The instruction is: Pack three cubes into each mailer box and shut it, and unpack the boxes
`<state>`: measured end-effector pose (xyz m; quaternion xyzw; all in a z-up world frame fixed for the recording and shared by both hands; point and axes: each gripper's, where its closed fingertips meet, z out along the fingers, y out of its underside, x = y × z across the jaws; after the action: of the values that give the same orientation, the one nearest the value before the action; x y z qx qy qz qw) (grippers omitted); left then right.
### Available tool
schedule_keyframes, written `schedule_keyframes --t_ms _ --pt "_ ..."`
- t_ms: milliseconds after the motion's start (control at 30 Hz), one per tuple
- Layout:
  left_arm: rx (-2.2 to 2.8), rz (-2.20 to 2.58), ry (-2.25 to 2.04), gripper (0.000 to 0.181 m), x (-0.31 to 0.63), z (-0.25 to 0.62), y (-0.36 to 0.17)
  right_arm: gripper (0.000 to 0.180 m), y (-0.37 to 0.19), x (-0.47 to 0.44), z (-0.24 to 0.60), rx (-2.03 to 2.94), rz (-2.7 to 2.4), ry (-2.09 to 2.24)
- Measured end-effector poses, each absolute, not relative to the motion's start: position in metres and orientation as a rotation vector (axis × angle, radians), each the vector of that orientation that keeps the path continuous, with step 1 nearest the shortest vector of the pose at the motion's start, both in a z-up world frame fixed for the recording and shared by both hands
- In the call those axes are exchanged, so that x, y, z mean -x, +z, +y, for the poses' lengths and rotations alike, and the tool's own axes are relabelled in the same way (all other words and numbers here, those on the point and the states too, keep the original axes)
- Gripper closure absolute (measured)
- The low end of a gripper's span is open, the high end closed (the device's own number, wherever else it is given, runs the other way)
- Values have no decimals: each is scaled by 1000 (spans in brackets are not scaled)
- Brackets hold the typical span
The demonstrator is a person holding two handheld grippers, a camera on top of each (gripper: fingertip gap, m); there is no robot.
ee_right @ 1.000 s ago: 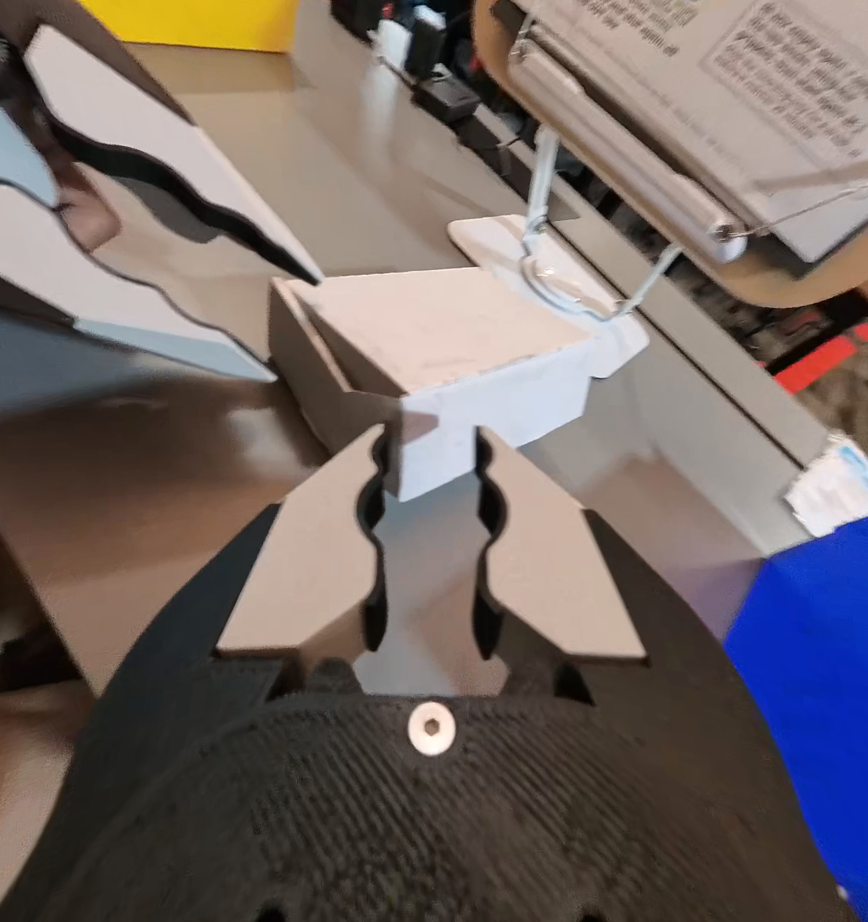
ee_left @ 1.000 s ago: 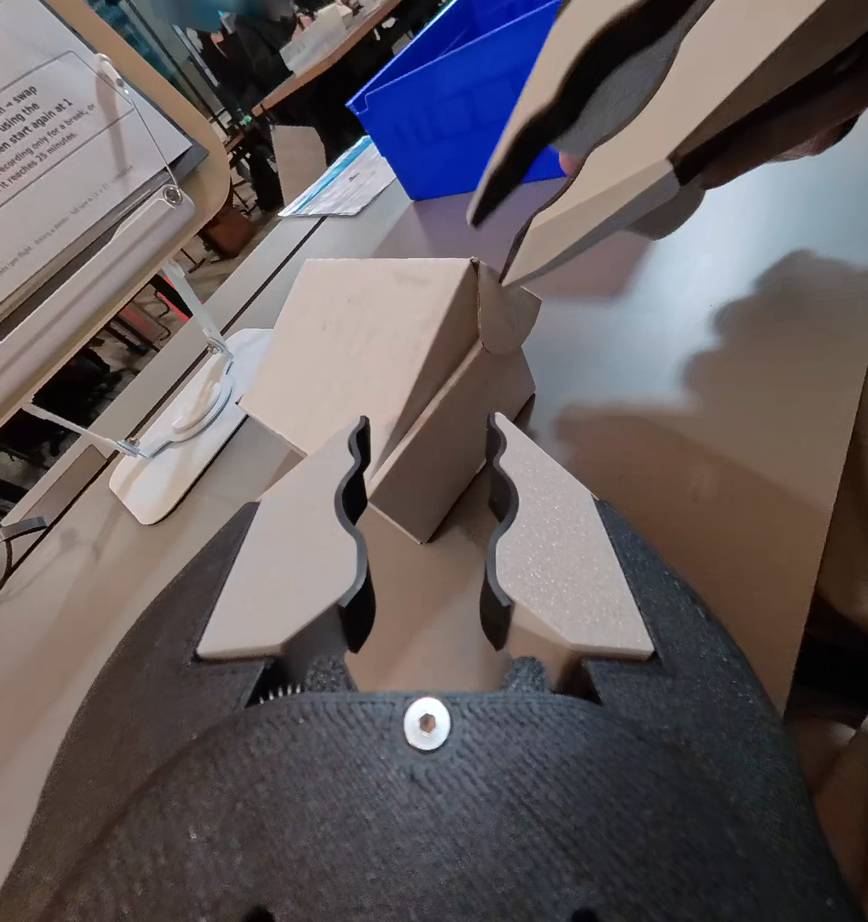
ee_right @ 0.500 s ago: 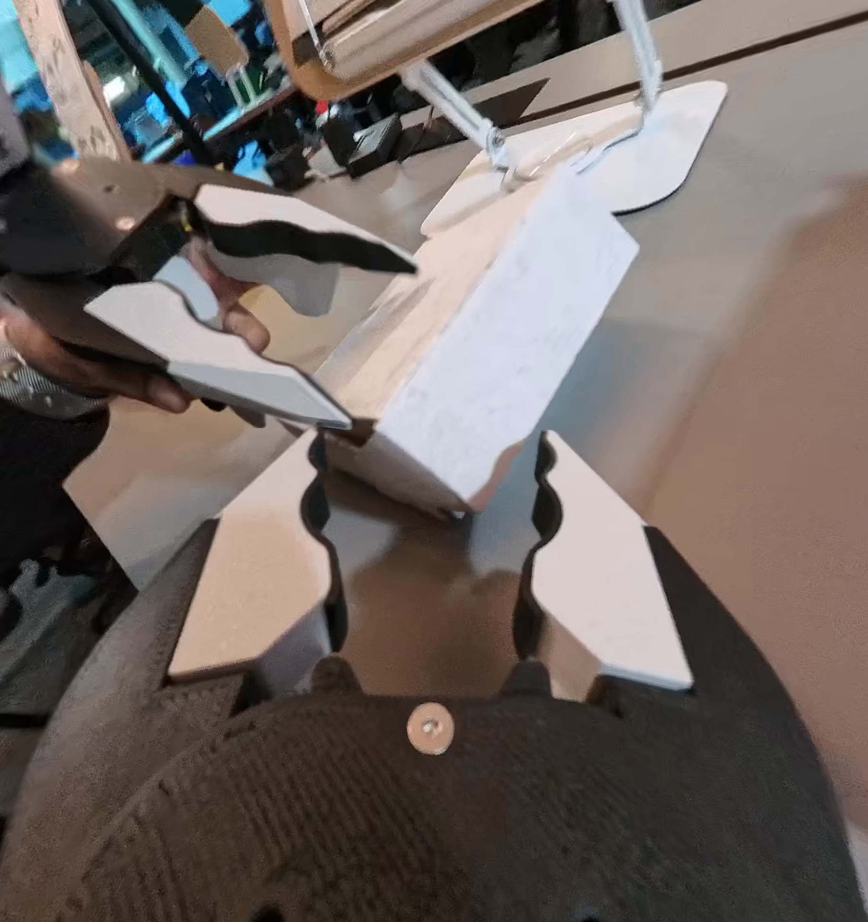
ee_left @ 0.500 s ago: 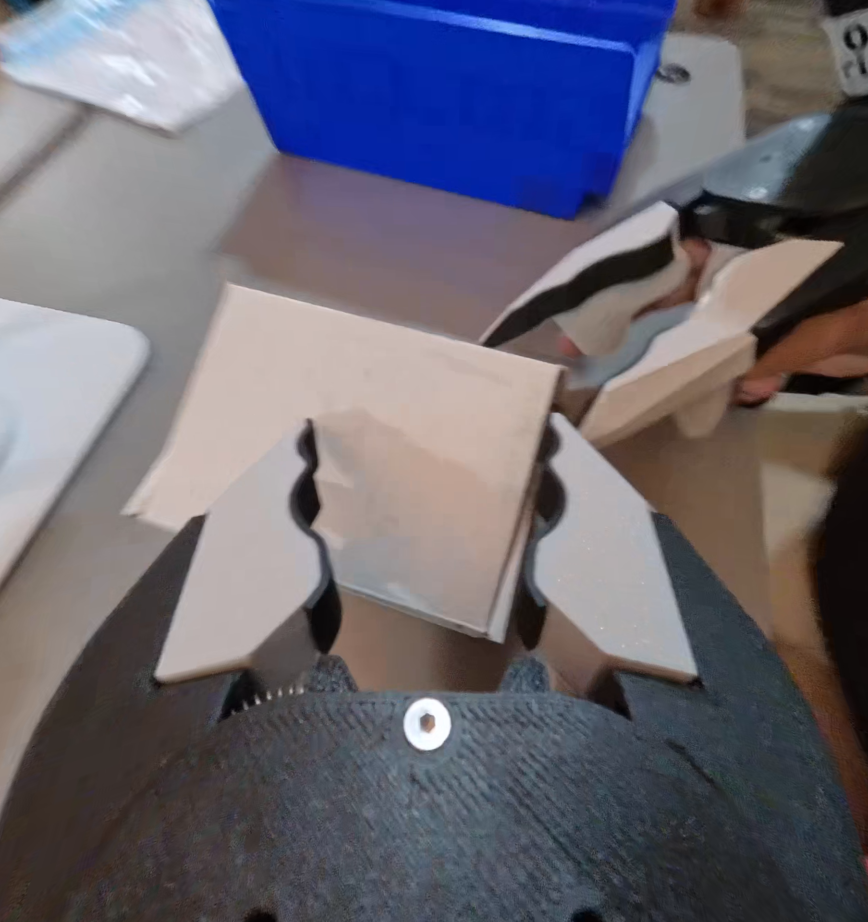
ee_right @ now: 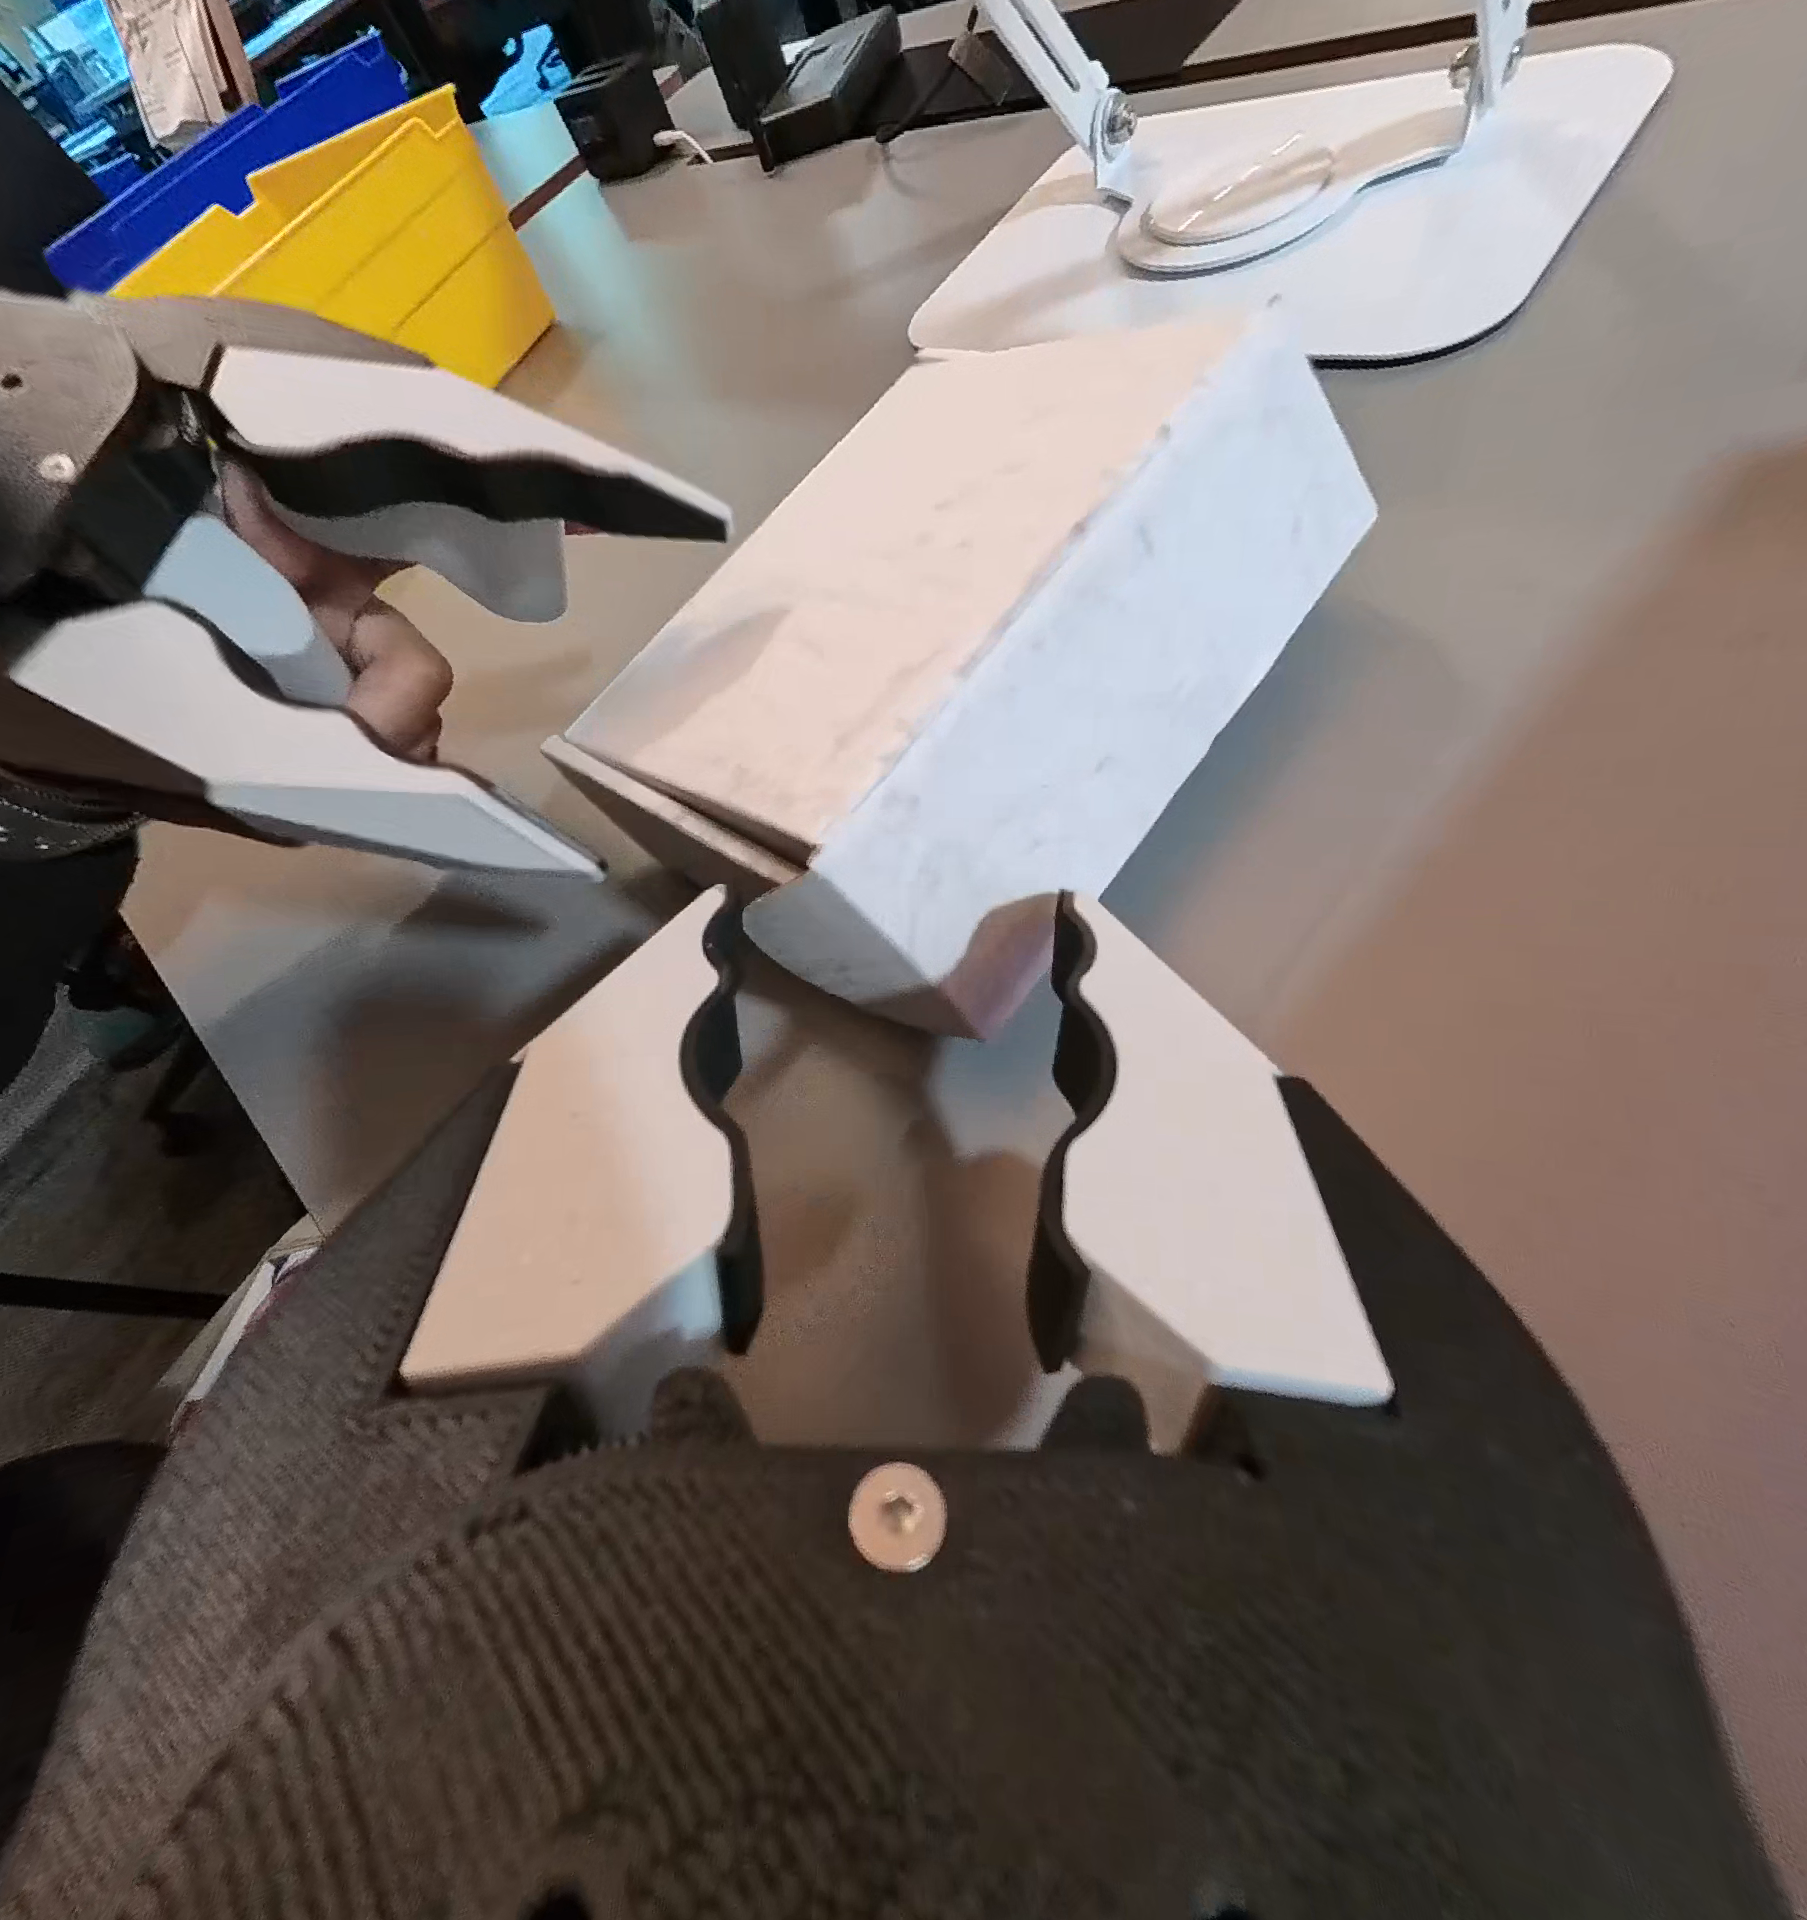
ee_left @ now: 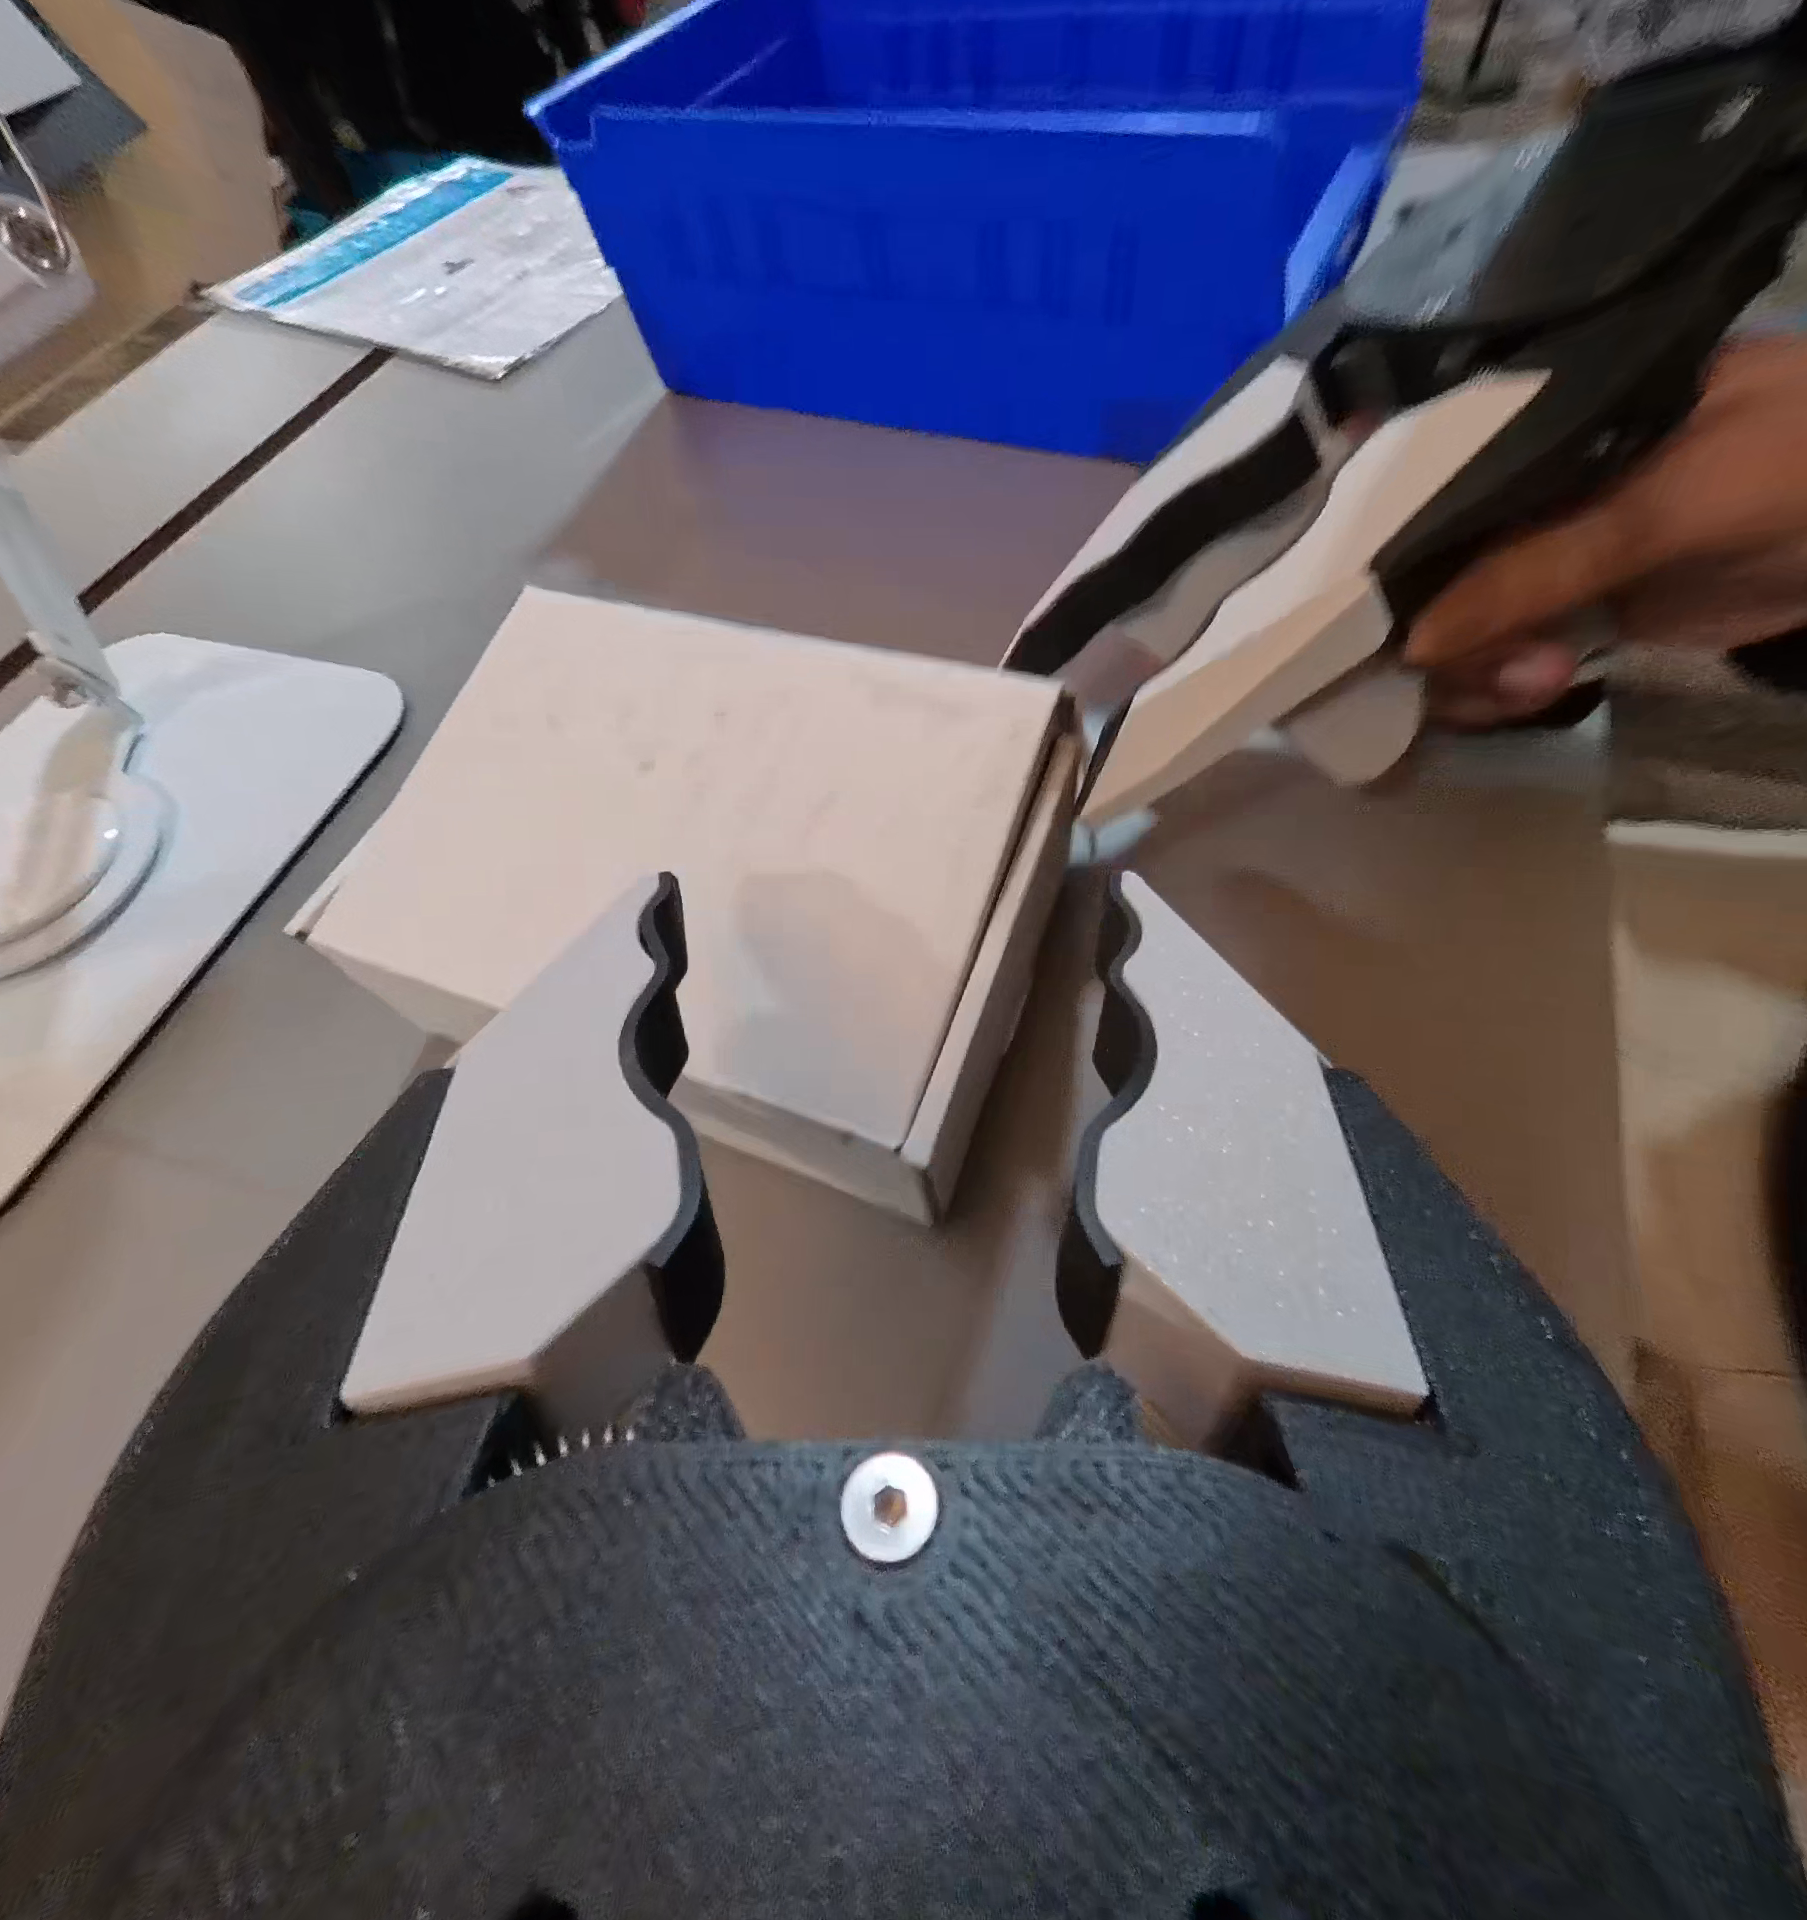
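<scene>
A closed cardboard mailer box (ee_left: 722,831) lies flat on the brown table, with its lid down. My left gripper (ee_left: 894,904) is open and empty, and its fingers straddle the box's near corner without gripping it. My right gripper (ee_right: 894,914) is open and empty, with its fingertips at the box's (ee_right: 982,623) near corner. The right gripper also shows in the left wrist view (ee_left: 1070,738), with its tips at the box's far right corner. The left gripper shows in the right wrist view (ee_right: 660,696), open, just left of the box. No cubes are in view.
A blue bin (ee_left: 982,239) stands behind the box, with a plastic sleeve (ee_left: 421,270) to its left. A white stand base (ee_left: 151,779) lies close to the box's left side. A yellow bin (ee_right: 359,229) stands further along the table. The table edge (ee_left: 1605,1143) is on the right.
The box was tipped up on an edge a second ago and now lies flat. Both grippers have opened wider, and the left one has drawn back from the box.
</scene>
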<state>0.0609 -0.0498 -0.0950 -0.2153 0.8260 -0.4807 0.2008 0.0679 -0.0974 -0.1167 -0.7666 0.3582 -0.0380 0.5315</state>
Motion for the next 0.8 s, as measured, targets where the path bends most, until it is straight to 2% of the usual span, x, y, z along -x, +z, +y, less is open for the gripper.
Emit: schedule_keyframes --t_ms 167,467,500,533,767,800 --pt "523 2268 -1171 99 -69 -53 -117 132 -113 -68 -101 1883 790 -174" --pt "496 2228 -1115 107 -73 -54 -122 152 -109 -71 -115 2101 556 -511" --pt "498 2226 -1117 109 -73 -53 -122 160 -109 -70 -116 2117 531 -535" --pt "498 2220 -1112 111 -74 -52 -121 180 -108 -69 -117 2129 493 -558" --pt "506 2216 -1135 112 -74 -51 -121 179 -92 -83 -133 2110 413 -824" --pt "510 2216 -1143 112 -74 -51 -120 170 -92 -83 -132 2092 431 -800"
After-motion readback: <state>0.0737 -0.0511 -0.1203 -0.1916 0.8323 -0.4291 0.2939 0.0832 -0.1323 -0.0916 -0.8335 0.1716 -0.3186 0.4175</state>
